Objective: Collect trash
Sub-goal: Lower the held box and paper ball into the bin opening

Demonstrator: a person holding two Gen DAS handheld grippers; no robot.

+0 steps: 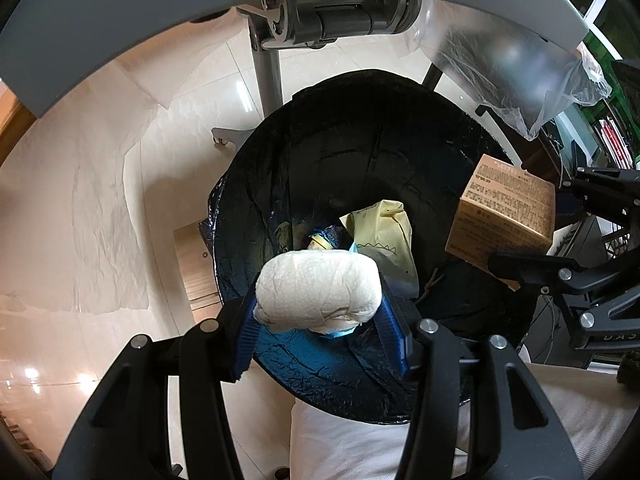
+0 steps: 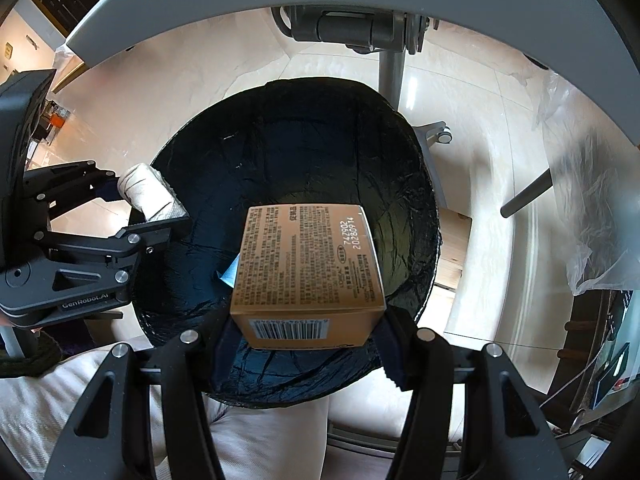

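- The left gripper (image 1: 318,316) has its fingers (image 1: 248,332) clamped on a white paper wad (image 1: 318,290), held above the black-lined bin (image 1: 360,148).
- The right gripper (image 2: 306,336) has its fingers (image 2: 390,344) clamped on a tan printed box (image 2: 308,264), also over the bin's mouth.
- Risk: the wad hangs near the bin's rim, so letting go there could drop it onto the floor (image 1: 100,184).
- Risk: the two grippers are close together and could bump.
- The wad looks soft and crumpled; the box is rigid, with a barcode.
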